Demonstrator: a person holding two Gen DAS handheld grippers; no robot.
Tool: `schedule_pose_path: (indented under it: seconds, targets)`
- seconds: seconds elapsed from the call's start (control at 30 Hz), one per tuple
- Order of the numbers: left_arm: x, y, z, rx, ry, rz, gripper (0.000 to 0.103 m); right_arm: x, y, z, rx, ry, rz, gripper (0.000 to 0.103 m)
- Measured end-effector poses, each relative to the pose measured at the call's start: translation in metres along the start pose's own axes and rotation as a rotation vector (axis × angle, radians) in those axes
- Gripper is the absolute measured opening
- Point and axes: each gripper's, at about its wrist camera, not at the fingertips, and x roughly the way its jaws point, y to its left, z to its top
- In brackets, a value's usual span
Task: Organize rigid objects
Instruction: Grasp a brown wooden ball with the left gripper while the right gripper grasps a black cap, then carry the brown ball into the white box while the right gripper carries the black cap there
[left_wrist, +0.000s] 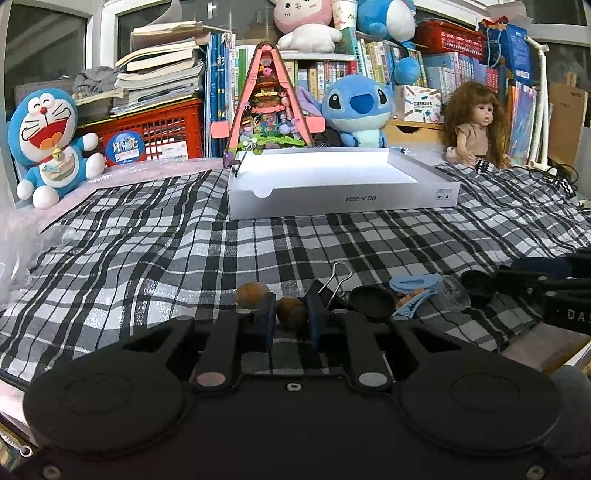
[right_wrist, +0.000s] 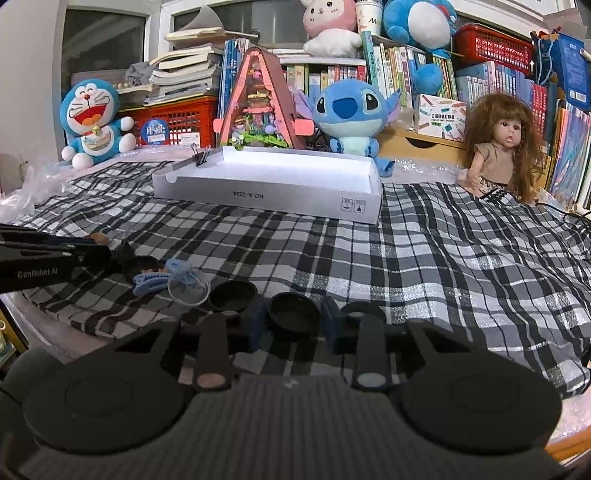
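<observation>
**A:** Surface?

**B:** Black-and-white plaid cloth (left_wrist: 155, 236), wrinkled, over a pink pad. White shallow box (left_wrist: 332, 184) sits open at 12 o'clock, inside looks bare, a binder clip (right_wrist: 201, 158) on its far left corner.

**A:** Room?

**B:** Cluttered. Behind the box: pink A-frame toy house (left_wrist: 267, 107), Stitch plush (left_wrist: 356, 109), Doraemon plush (left_wrist: 48, 144) at 10 o'clock, long-haired doll (left_wrist: 474, 125) at 2 o'clock. Red crates, stacked books, full bookshelf along the back.

**A:** Left gripper (left_wrist: 290, 317)?

**B:** Nearly closed, pads pressing a brown walnut (left_wrist: 291, 312). Second walnut (left_wrist: 252, 293) loose just beside it at 11 o'clock.

**A:** Right gripper (right_wrist: 293, 321)?

**B:** Narrowed onto a round black lid (right_wrist: 293, 314), both pads against its rim. No earlier frame here, so only the current grip.

**A:** Rest of the pile?

**B:** Near edge of the cloth, between the two grippers: another black lid (right_wrist: 232, 295), clear plastic cup (right_wrist: 188, 288) on its side, blue hair clips (right_wrist: 153, 280), a wire-handled binder clip (left_wrist: 334, 288).
</observation>
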Motion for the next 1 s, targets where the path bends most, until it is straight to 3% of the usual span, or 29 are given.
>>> schedule_pose_path:
  seconds: [0.27, 0.63, 1.0]
  targets:
    - [-0.007, 0.003, 0.02, -0.011, -0.032, -0.008, 0.016, 0.001, -0.002, 0.013, 0.02, -0.005, -0.007, 0.037]
    - [0.013, 0.015, 0.081, -0.045, -0.051, -0.04, 0.016, 0.018, -0.019, 0.058, 0.082, 0.015, 0.007, 0.038]
    - [0.057, 0.039, 0.142, -0.1, 0.001, -0.076, 0.016, 0.057, -0.044, 0.115, 0.169, 0.074, 0.036, 0.038]
